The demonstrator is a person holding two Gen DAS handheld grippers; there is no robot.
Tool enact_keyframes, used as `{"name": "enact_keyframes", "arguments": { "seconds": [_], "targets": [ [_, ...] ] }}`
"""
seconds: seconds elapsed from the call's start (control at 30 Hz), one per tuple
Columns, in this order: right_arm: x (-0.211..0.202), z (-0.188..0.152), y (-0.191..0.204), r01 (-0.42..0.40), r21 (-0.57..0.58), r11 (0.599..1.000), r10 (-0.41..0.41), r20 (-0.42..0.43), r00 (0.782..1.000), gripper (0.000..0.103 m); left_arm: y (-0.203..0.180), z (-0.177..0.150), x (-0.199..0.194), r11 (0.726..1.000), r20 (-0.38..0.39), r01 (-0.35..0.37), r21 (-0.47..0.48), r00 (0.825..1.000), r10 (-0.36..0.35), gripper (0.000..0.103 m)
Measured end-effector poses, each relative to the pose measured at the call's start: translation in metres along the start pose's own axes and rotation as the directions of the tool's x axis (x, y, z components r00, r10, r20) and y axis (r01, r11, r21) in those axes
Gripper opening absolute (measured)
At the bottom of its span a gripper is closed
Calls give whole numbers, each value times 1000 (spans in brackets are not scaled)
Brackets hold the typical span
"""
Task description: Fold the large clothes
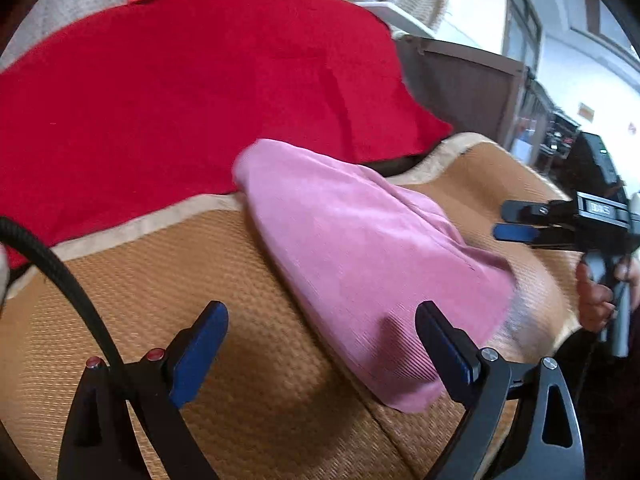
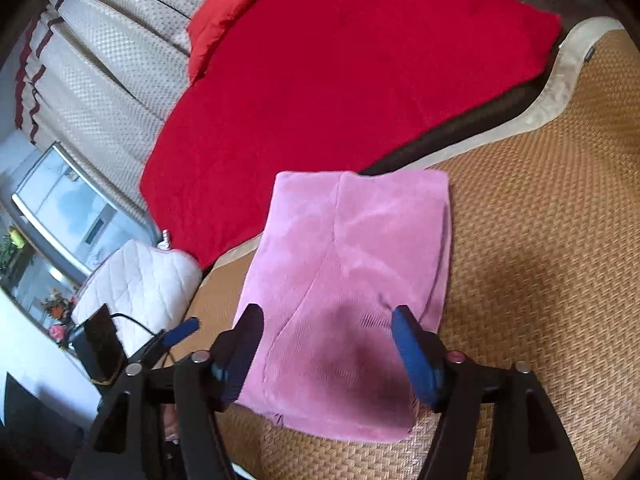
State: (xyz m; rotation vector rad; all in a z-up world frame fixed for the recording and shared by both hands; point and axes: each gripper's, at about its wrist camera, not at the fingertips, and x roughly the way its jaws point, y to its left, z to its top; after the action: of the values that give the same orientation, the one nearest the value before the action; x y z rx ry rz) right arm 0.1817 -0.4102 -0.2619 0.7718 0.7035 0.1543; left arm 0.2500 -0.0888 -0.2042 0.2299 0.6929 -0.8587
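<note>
A folded pink corduroy garment point(image 1: 360, 264) lies flat on the woven straw mat point(image 1: 168, 280). It also shows in the right wrist view point(image 2: 348, 280) as a neat rectangle on the mat point(image 2: 540, 240). My left gripper point(image 1: 322, 344) is open and empty, just above the mat at the garment's near corner. My right gripper point(image 2: 328, 344) is open and empty, hovering over the garment's near end. The right gripper also shows in the left wrist view point(image 1: 516, 224), beside the garment's far side. A tip of the left gripper point(image 2: 180, 330) shows in the right wrist view.
A red blanket point(image 1: 192, 100) covers the bed beyond the mat, with a red pillow point(image 2: 228, 12) at its head. Cream curtains point(image 2: 100, 72) hang behind. A white quilted cushion point(image 2: 136, 284) lies left of the mat. A dark cabinet point(image 1: 460, 80) stands at the right.
</note>
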Motion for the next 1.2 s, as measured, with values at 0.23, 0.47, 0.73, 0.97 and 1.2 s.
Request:
{"name": "enact_keyframes", "arguments": {
  "seconds": [0.23, 0.47, 0.73, 0.97, 1.2],
  "targets": [
    [19, 18, -11, 17, 57, 998, -15, -33, 999, 75, 8, 7, 2, 998, 10, -67, -21, 998, 67, 95],
    [36, 37, -29, 22, 56, 998, -17, -77, 997, 75, 16, 11, 6, 994, 2, -102, -45, 995, 102, 95],
    [35, 36, -50, 7, 95, 995, 1, -88, 996, 75, 20, 18, 19, 990, -15, -131, -60, 991, 131, 95],
    [34, 37, -58, 0, 116, 993, 11, -93, 996, 75, 19, 20, 27, 994, -34, -84, -74, 996, 82, 95],
    [32, 36, -74, -41, 165, 985, 56, -85, 995, 75, 42, 23, 26, 954, 11, 184, -237, 982, -187, 95]
  ]
}}
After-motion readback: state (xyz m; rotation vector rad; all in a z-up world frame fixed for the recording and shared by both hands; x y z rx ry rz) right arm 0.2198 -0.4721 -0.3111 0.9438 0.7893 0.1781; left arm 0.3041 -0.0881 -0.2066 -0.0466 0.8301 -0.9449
